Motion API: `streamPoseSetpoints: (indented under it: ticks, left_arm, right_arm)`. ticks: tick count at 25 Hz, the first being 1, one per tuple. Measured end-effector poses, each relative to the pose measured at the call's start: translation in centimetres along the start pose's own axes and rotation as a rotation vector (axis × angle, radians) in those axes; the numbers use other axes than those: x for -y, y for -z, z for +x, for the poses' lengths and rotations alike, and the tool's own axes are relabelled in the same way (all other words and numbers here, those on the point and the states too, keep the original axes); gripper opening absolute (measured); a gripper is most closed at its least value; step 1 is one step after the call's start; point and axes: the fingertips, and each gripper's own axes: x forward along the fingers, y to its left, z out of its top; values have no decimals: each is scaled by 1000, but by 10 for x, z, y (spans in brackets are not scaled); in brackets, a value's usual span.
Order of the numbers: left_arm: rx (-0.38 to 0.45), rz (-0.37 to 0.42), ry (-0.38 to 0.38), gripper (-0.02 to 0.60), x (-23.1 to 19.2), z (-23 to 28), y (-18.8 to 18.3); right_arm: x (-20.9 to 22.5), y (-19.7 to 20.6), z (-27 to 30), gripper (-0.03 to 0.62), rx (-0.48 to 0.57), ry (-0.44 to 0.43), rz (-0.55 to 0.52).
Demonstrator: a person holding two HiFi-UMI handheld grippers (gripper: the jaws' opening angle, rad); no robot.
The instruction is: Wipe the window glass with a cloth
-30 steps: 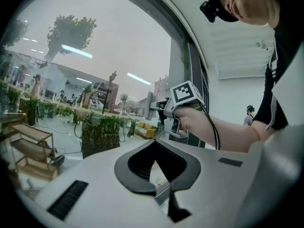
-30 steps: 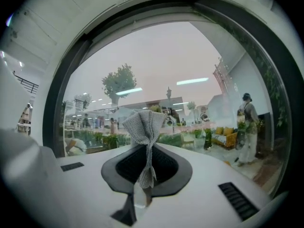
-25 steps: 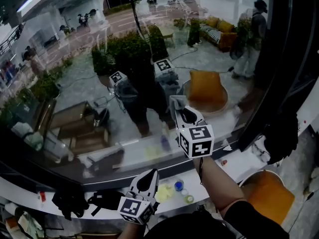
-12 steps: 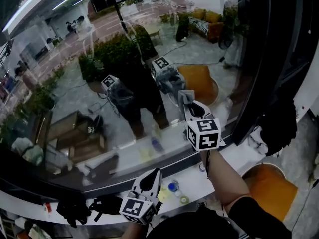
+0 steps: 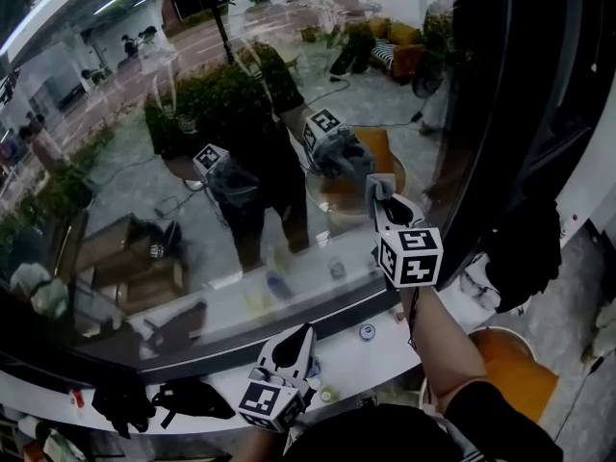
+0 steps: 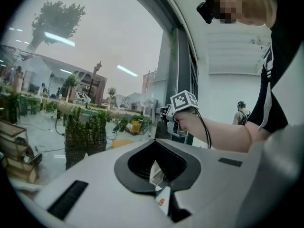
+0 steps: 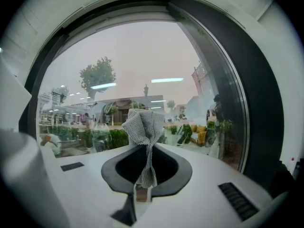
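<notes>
Window glass [image 5: 115, 210], outstretched right gripper [image 5: 377, 192], cloth [image 7: 142, 127]

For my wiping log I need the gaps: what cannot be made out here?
Head view: whether the cloth touches the window glass; reflections muddle that spot.
Right gripper view: same contact, hidden behind the cloth itself.
Head view: small round things on the sill, too small to name.

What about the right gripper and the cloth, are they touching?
Touching. The right gripper view shows the right gripper with its jaws closed on the lower end of the cloth.
</notes>
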Motion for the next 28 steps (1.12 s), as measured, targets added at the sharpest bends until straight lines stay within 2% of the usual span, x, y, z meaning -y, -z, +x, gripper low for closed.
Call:
streamPoseSetpoints:
  ticks: [4,16,20,22,25,28]
  left_arm:
    - [-1,-2,-9,8,8,16,3]
    - [-27,-7,-56,8,16,28,5]
    - [-32,5,-49,8,14,30,4]
    - [-36,-14,-55,8,14,32,0]
    - [-7,-48,-70,8,13,35,-9]
    - [-7,-23,-53,8,13,35,-3]
  right_arm:
    - [20,5,3,44,0,-3,3]
    - [19,7,4,44,27,-63,21]
    - [18,4,5,44,35,-68,28]
    - [18,5,5,44,32,-67,28]
    - [18,6,4,44,28,-69,21]
    - [18,5,3,44,29,-68,15]
